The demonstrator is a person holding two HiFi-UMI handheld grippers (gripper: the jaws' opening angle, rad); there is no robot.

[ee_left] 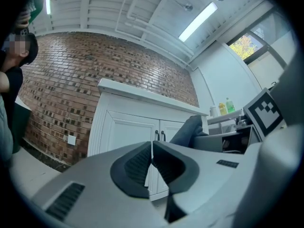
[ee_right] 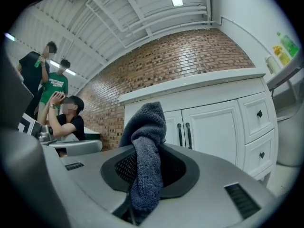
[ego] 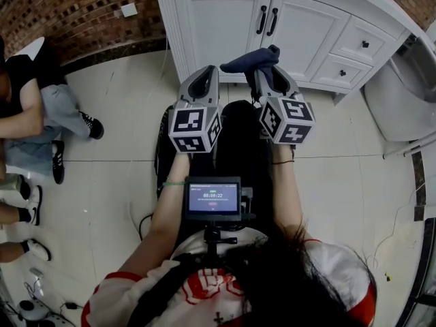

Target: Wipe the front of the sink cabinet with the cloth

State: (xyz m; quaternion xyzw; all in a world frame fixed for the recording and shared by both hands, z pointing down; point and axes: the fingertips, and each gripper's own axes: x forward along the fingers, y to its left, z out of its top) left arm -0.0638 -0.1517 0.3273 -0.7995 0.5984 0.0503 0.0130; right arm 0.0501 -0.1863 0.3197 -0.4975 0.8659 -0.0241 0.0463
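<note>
A white sink cabinet (ego: 225,26) with two doors and black handles (ego: 267,20) stands ahead of me; the same cabinet (ee_right: 213,127) fills the right gripper view. My right gripper (ego: 262,73) is shut on a dark blue-grey cloth (ego: 251,60), which sticks up from between its jaws and droops over them (ee_right: 145,156). The cloth hangs a short way in front of the doors, apart from them. My left gripper (ego: 204,80) is level beside it, shut with nothing held (ee_left: 152,163). The cabinet (ee_left: 137,132) also shows beyond its jaws.
Two drawers (ego: 357,46) with black knobs sit at the cabinet's right. A white fixture (ego: 402,101) stands at the right. A brick wall (ego: 75,12) runs behind. People sit on the tiled floor at the left (ego: 41,114). Cables (ego: 139,223) lie near me.
</note>
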